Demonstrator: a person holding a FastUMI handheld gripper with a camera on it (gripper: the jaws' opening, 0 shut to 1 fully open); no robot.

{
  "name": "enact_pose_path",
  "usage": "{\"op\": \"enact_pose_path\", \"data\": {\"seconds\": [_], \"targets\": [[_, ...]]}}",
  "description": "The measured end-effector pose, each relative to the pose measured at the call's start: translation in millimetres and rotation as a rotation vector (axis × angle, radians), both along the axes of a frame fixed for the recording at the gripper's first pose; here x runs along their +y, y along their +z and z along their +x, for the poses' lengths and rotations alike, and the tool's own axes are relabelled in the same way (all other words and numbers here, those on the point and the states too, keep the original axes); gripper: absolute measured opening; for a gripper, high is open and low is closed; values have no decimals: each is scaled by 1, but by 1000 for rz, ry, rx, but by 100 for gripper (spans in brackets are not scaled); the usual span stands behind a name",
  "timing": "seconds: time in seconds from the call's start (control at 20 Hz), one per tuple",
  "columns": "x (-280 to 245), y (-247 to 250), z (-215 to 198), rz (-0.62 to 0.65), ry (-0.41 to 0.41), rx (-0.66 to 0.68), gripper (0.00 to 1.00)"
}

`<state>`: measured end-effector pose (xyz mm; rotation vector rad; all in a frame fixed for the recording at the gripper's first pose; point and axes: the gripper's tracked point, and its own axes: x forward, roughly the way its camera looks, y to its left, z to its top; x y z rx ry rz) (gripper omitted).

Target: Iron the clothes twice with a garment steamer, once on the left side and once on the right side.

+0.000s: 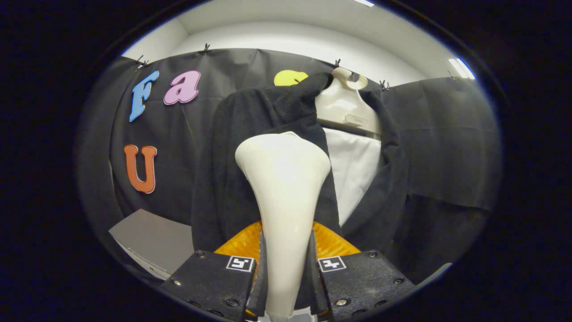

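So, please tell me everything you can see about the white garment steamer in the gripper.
The garment steamer is glossy cream-white, apparently plastic. Its narrow handle stands upright between the gripper fingers, which press on it from both sides. It widens upward into a broad rounded head. The head is against, or just before, one front panel of the dark jacket hanging on a pale hanger; contact cannot be confirmed.

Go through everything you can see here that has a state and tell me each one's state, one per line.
Tool: shut on the cream plastic garment steamer.
Cream plastic garment steamer: upright between the fingers, head against the jacket's left front panel.
Black knit jacket: hanging open-fronted on the hanger.
Cream plastic hanger: hung, carrying the jacket.
White inner panel: exposed between the jacket fronts.
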<state>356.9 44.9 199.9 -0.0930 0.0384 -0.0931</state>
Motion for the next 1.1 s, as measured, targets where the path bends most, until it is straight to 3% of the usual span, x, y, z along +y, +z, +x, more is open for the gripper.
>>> {"op": "enact_pose_path", "data": {"seconds": [0.55, 1.1], "targets": [[-21, -85, -3, 39, -25, 132, 39], [-21, -178, -7, 138, 26, 284, 39]]}}
